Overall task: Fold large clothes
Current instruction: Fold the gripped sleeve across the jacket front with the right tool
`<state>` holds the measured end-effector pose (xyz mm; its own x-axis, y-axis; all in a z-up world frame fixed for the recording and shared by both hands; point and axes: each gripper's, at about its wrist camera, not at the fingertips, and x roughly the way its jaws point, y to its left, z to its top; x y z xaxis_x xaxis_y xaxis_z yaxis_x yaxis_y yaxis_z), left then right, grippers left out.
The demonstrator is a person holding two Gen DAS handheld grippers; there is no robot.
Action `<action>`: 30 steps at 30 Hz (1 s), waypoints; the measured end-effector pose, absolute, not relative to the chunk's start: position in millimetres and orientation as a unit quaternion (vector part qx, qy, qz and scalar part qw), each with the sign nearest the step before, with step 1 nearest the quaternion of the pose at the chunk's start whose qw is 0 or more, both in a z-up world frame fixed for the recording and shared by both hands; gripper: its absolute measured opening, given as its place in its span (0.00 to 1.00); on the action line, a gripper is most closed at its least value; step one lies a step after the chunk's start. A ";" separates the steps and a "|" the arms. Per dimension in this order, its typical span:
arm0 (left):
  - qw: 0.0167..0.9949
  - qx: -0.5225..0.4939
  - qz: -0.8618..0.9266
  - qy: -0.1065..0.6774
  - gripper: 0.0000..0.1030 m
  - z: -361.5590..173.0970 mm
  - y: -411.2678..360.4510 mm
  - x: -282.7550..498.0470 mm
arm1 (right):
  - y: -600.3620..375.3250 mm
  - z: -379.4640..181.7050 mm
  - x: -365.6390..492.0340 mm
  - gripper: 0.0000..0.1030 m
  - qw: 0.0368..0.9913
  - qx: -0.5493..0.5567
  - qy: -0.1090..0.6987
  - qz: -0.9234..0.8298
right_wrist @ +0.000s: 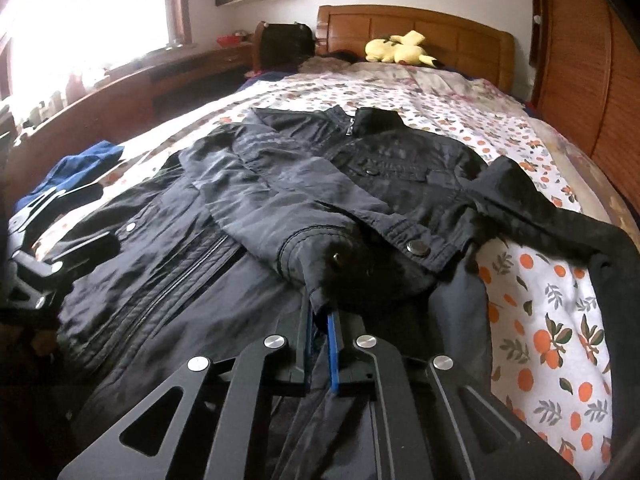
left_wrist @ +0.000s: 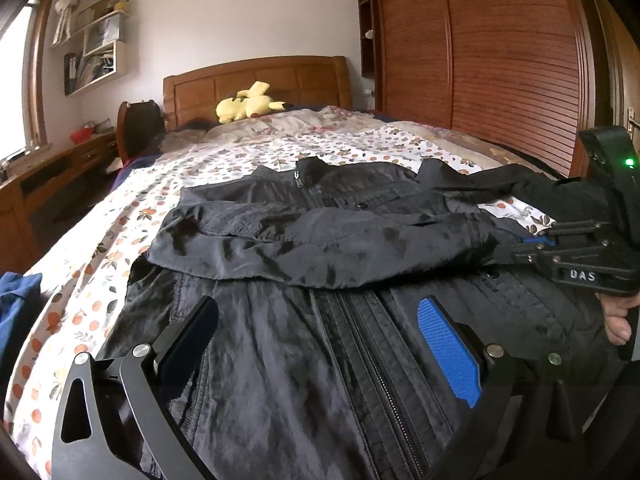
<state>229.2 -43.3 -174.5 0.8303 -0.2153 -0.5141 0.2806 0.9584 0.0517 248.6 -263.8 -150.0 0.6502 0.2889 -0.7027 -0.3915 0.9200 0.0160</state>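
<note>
The bed carries my black jacket, spread front-up with one sleeve folded across its chest. My left claw gapes above the zip; my right pinches that sleeve's cuff (tight).

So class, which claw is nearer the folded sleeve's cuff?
Right. The right claw is shut on the cuff; the left claw is open over the jacket's zipped front, apart from it.
</note>
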 end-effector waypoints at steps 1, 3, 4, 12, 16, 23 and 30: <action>0.955 0.062 -0.130 0.260 0.97 -174.1 -43.2 229.6 | -265.0 -148.8 248.2 0.07 0.906 -0.068 0.373 0.187; 0.955 0.062 -0.130 0.260 0.97 -173.5 -43.1 230.7 | -269.8 -144.2 247.4 0.09 0.909 -0.063 0.368 0.186; 0.955 0.062 -0.129 0.261 0.97 -173.6 -43.0 230.7 | -271.9 -142.2 247.1 0.11 0.910 -0.060 0.365 0.185; 0.955 0.067 -0.129 0.259 0.97 -172.7 -44.6 229.5 | -277.6 -133.3 246.9 0.30 0.926 -0.043 0.325 0.188; 0.955 0.073 -0.131 0.255 0.97 -170.6 -46.4 226.6 | -269.8 -147.9 258.4 0.30 0.921 -0.050 0.336 0.192; 0.956 0.062 -0.144 0.248 0.97 -152.0 -50.1 212.5 | -268.5 -179.5 276.7 0.30 0.906 -0.052 0.382 0.173; 0.961 0.060 -0.148 0.225 0.97 -119.9 -47.1 194.9 | -267.7 -179.7 273.3 0.30 0.907 -0.051 0.380 0.174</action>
<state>194.9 -47.1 -119.9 0.8548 -0.2570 -0.4509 0.3109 0.9492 0.0485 273.3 -267.7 -179.7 0.6507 0.2775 -0.7068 -0.3545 0.9342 0.0404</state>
